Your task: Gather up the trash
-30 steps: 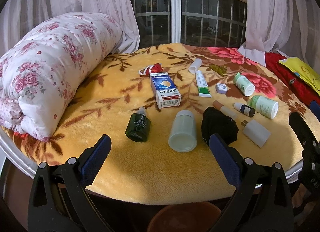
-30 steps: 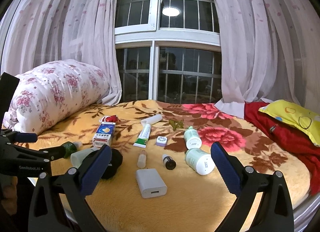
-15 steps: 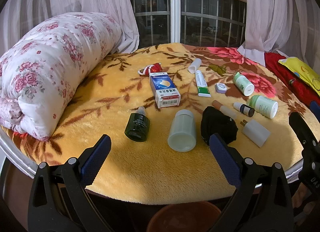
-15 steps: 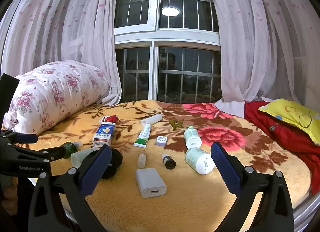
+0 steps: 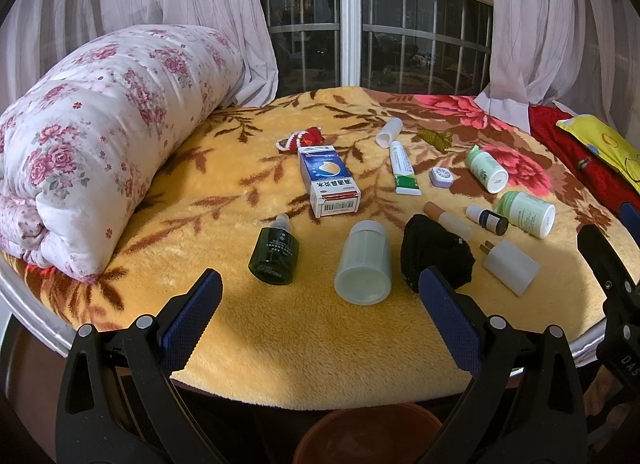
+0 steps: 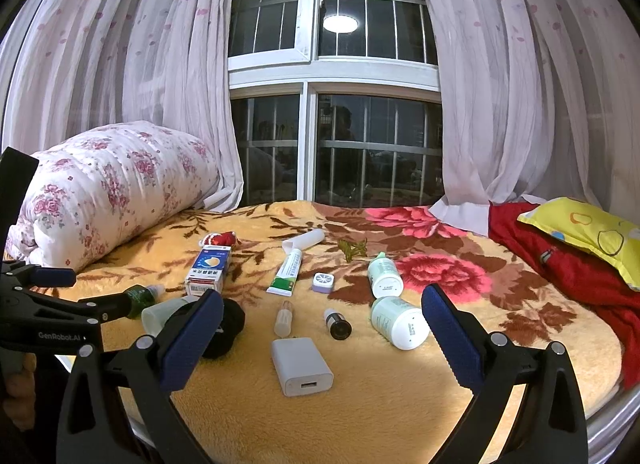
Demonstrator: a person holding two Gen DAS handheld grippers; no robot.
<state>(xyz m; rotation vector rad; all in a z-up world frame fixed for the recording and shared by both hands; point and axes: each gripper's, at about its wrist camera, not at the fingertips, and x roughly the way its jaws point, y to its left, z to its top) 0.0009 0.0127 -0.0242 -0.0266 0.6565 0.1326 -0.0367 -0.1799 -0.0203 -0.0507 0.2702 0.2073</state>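
Right now both grippers, left gripper (image 5: 320,312) and right gripper (image 6: 322,338), are hovering with jaws released and empty, near the blanket's (image 5: 280,340) front edge. Bottles, a box (image 5: 329,185) and a charger (image 6: 302,366) are lying scattered on that blanket.

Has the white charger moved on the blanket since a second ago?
No. The white charger lies where it did, just nearer than the small dark bottle.
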